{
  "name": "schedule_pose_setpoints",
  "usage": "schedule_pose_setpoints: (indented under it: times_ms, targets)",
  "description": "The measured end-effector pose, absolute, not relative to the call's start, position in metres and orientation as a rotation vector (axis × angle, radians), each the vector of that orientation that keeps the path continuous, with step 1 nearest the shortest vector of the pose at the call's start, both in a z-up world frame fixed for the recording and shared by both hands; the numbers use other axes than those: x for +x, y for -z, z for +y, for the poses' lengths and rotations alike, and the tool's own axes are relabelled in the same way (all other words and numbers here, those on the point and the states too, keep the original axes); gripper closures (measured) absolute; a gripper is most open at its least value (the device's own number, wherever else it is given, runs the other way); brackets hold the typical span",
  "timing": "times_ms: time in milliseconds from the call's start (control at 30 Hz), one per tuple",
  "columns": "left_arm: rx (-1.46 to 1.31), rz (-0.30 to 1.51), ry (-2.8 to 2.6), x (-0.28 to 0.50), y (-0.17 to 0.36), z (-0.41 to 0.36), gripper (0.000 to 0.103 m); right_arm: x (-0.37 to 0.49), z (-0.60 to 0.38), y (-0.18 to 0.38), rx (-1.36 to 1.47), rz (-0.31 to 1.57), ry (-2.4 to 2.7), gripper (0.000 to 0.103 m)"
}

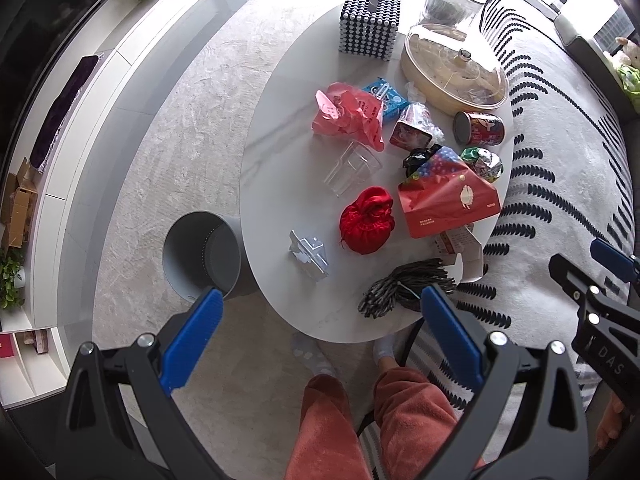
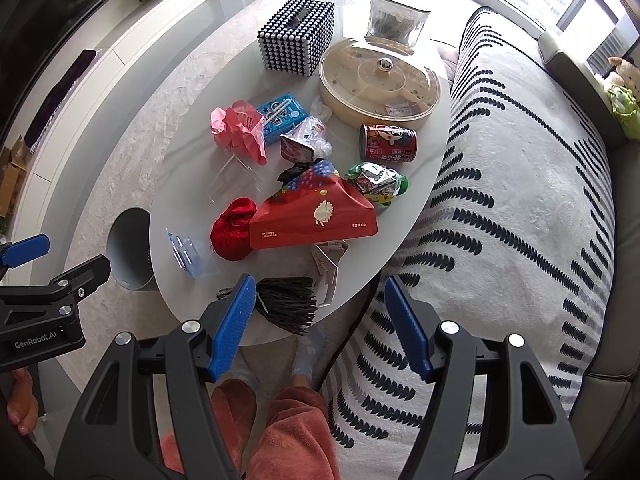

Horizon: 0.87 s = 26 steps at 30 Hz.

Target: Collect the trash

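Hard to make out: clear plastic cup (image 1: pixel 352 168) lay on its side at mid-table, nearly lost against the white oval table (image 1: pixel 272 148); in the right wrist view only faint glints. Grey bin (image 1: pixel 202 258) stood on the floor against the table's left edge, its far side hidden under the tabletop. Black wrapper (image 1: pixel 418 159) mostly covered by the red box (image 1: pixel 448 202). White folded card (image 1: pixel 466 252) partly tucked beneath that box and overhanging the near edge. Contents of the lidded snack tray (image 1: pixel 456 70) blurred behind its clear cover.

Elsewhere on the table: pink plastic bag (image 1: pixel 346 116), blue carton (image 1: pixel 386 98), red can (image 1: pixel 478 128) on its side, green foil wrapper (image 1: pixel 482 162), red drawstring pouch (image 1: pixel 367 220), clear blister pack (image 1: pixel 308 254), dark tassel bundle (image 1: pixel 404 286) at the near edge, all unheld.

Left gripper (image 1: pixel 322 304) hovered above the near end of the table, tilted downward, blue pads spread wide, nothing between them. Right gripper (image 2: pixel 320 292) held beside it over the table's near edge, likewise spread wide and empty. Person's knees in orange trousers below both.
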<state>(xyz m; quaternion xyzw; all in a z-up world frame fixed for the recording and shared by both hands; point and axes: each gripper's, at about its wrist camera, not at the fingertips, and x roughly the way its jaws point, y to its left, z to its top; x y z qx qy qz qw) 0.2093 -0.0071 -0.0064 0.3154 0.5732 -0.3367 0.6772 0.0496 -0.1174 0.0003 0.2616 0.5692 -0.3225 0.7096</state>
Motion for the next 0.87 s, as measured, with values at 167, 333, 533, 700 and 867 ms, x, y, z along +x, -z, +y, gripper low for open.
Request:
schedule_pose_setpoints:
  times_ms: [167, 333, 533, 700, 867]
  targets:
    - [0.718, 1.24, 0.73, 0.2108, 0.0025, -0.0058, 0.004, 0.0498, -0.1175, -0.0006, 0.577, 1.266, 0.717, 0.038]
    - [0.715, 1.239, 0.73, 0.2127, 0.0015, -0.0053, 0.004, 0.0498, -0.1173, -0.0014, 0.573, 1.265, 0.716, 0.038]
    - [0.722, 1.239, 0.742, 0.2095, 0.0004, -0.0051, 0.004, 0.0498, -0.1174, -0.0031, 0.574, 1.254, 0.714, 0.038]
    - [0.729, 1.226, 0.71, 0.2096, 0.0002, -0.0047, 0.004, 0.0505, -0.1189, -0.0062, 0.573, 1.234, 0.713, 0.038]
    - [0.69, 1.214, 0.687, 0.2156, -0.0038, -0.0027, 0.004, 0.0521, -0.119, -0.0067, 0.568, 1.23, 0.71, 0.038]
